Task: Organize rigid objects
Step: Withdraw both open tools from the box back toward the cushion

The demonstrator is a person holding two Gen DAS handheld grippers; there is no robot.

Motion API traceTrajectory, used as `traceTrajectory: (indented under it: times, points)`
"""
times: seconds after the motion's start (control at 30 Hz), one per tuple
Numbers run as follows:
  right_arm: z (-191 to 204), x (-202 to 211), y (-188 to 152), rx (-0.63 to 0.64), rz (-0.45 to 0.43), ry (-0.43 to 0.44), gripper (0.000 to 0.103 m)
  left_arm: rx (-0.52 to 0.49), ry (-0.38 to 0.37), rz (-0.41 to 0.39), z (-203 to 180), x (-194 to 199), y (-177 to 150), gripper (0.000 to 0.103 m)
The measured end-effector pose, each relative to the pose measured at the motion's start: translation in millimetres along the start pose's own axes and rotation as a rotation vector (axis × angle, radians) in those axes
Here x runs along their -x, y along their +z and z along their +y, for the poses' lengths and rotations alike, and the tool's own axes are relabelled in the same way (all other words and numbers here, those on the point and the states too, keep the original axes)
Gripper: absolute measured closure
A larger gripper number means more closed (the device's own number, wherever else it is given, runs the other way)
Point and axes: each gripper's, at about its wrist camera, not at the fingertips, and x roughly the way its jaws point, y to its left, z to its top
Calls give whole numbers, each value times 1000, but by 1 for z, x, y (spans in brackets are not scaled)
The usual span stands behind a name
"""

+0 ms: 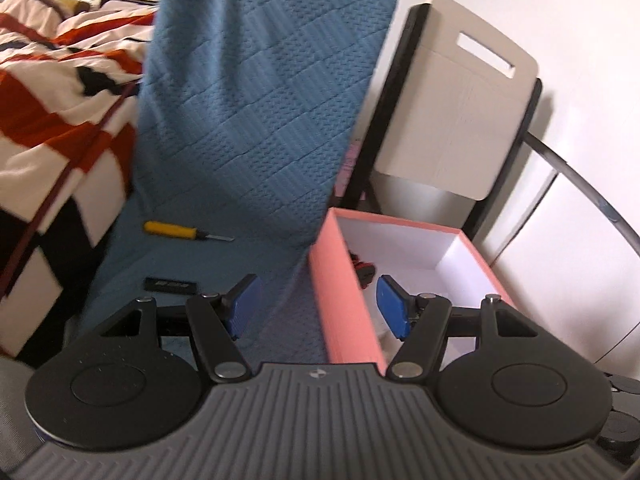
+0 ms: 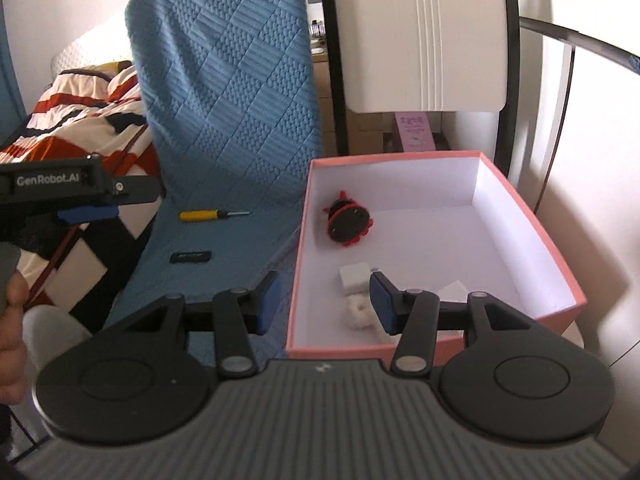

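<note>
Both grippers are empty. Right gripper has its blue pads apart with nothing between them, and it hangs over the near edge of the pink box. Left gripper is the same, jaws apart and holding nothing, over the box's left wall.

Some of the job looks done. Inside the box, past the right gripper's tips, lie a round black and red toy, a white block and a white bumpy thing.

Some is left, I think. A yellow screwdriver and a small flat black thing sit on the blue padded mat, ahead and to the left of both grippers. They probably go in the box too.

The mat covers a seat and its back. Behind the box stands a white folding chair. A striped blanket lies far off to the left, and white walls are behind.
</note>
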Motion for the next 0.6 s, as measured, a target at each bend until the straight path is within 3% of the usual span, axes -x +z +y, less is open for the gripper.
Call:
traceTrajectory:
  times: [0.33, 0.43, 0.6]
  points:
    - [25, 10, -13, 19, 40, 26, 51, 16, 18, 37, 34, 25, -25, 33]
    - [35, 8, -16, 28, 57, 31, 51, 33, -14, 61, 46, 28, -26, 33]
    - [56, 4, -17, 37, 94, 15, 51, 54, -34, 37, 67, 40, -23, 33]
